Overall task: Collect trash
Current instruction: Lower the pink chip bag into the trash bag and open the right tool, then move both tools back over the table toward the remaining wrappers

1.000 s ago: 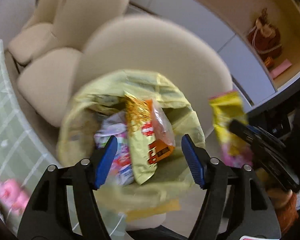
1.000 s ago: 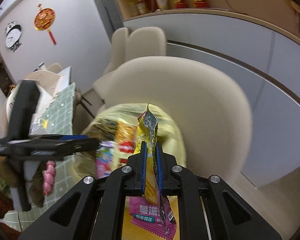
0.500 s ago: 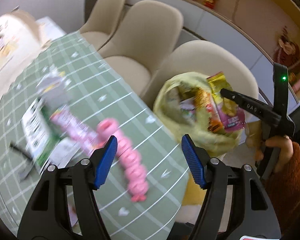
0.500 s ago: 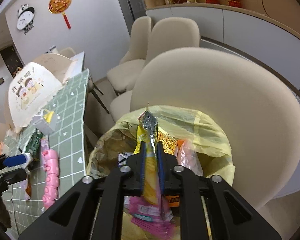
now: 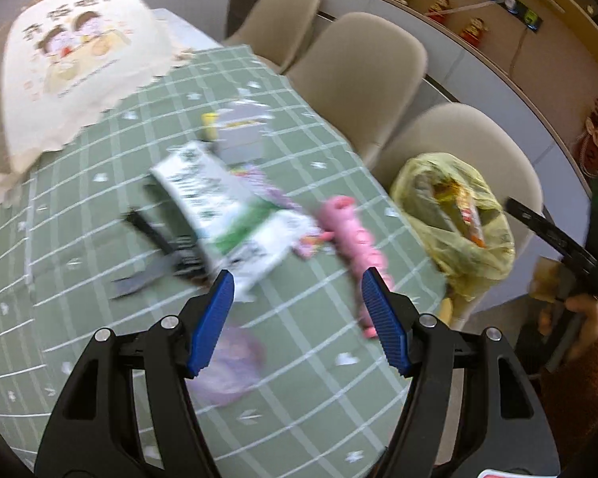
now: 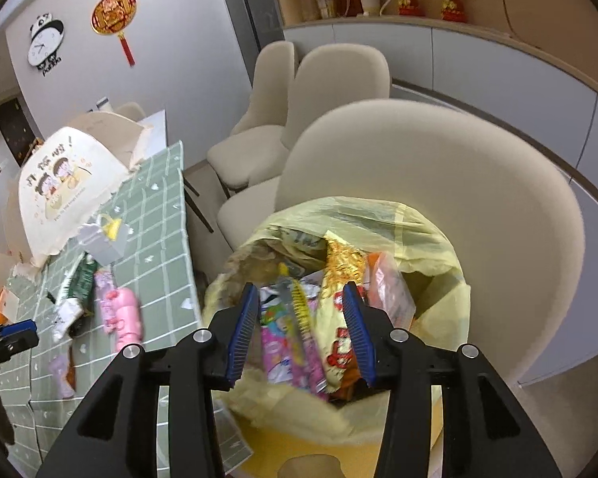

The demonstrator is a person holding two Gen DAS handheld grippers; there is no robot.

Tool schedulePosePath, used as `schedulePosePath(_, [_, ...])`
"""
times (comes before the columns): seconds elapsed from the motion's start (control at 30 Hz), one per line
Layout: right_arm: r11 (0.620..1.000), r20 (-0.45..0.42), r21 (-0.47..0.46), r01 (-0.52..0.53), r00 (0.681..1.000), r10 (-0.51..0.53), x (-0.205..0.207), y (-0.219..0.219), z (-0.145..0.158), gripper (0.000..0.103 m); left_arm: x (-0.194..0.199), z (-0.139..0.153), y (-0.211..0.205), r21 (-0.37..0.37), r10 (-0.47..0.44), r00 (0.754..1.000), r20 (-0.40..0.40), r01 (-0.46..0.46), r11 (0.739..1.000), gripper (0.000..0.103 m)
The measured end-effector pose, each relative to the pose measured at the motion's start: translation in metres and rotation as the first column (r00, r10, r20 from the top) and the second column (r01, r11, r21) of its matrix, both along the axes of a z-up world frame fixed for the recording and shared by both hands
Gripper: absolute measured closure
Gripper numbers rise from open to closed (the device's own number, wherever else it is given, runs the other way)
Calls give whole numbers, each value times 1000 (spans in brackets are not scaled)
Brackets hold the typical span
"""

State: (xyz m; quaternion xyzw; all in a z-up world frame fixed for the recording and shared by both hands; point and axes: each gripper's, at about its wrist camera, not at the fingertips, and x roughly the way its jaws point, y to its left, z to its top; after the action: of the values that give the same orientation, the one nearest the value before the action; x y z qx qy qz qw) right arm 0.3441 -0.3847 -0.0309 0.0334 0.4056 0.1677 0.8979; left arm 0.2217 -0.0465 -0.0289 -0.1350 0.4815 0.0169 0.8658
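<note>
A yellow trash bag (image 6: 418, 239) sits open on a beige chair, full of snack wrappers. My right gripper (image 6: 301, 328) is open just above its mouth, and a yellow-and-pink wrapper (image 6: 299, 322) lies loose in the bag between the fingers. The bag also shows in the left wrist view (image 5: 454, 215) beside the table. My left gripper (image 5: 299, 314) is open and empty above the green checked table (image 5: 100, 207). Ahead of it lie a white-and-green package (image 5: 227, 215), a pink wrapper strip (image 5: 354, 239), a purple wrapper (image 5: 231, 358) and a dark wrapper (image 5: 151, 263).
A large cream paper bag with a cartoon print (image 5: 72, 59) lies at the table's far end. A small grey box (image 5: 239, 135) stands behind the trash. Beige chairs (image 5: 354, 75) line the table's right side. A cabinet (image 6: 498, 63) runs along the wall.
My right gripper has opened and dropped the yellow-and-pink wrapper into the bag. My left gripper has swung from the bag to over the table's trash.
</note>
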Motion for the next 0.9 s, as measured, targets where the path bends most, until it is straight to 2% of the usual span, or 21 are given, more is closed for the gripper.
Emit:
schedulePosePath(0.1, [1000,18,17,-10,1000,10,-24,11,8,53,-15,-1,28,42,56,998,4,-56,998,40])
schedulePosePath(0.37, [995,-21,-5,-102,995,102,-82,73,3,50,-58,-18,101,28,171,985,-24,-171,985,40])
schedulePosePath(0.6, [990,-34,-6,-141,989,141,-119,124,-1,50,-89,-32,125,-31,131,991,-33,-132,991,40])
schedulePosePath(0.77, [983,-47,-44,-178,983,176,-125,156,1,50,-99,-38,139,-55,124,992,-20,-125,991,40])
schedulePosePath(0.9, [972,-78,-18,-236,969,234,-132,182,-6,50,-101,-37,149,-80,138,990,-3,-137,987,40])
